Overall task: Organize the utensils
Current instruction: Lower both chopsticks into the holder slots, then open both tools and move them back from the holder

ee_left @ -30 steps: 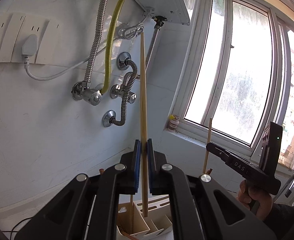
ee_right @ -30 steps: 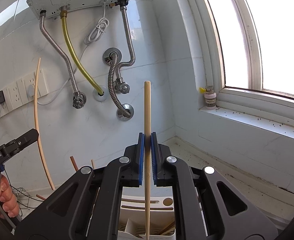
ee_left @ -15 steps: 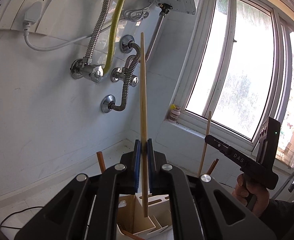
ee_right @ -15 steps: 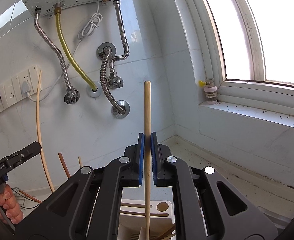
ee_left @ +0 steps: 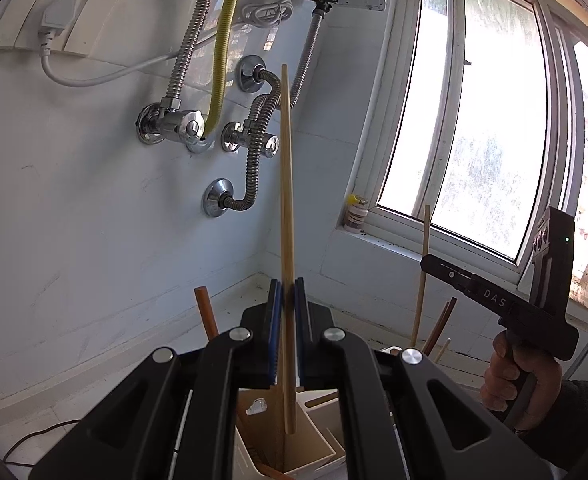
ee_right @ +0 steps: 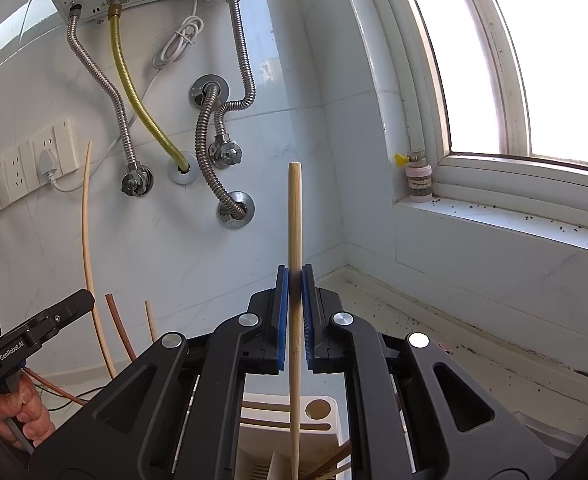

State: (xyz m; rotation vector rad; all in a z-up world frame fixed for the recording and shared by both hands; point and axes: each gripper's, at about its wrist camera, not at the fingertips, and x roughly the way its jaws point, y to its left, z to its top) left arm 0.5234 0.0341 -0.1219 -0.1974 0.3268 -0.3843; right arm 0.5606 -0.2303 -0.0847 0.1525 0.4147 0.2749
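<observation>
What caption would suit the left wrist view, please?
Left gripper shut on an upright chopstick, its lower tip over the white holder.

Each black tool (ee_left: 287, 292) has 2 blue-padded fingers (ee_right: 281, 312), silver screws, white lettering, and a dark sleeve (ee_left: 574, 412) behind.

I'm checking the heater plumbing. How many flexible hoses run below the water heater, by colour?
Silver hoses: 3
Yellow hose: 1
Total: 4
</observation>
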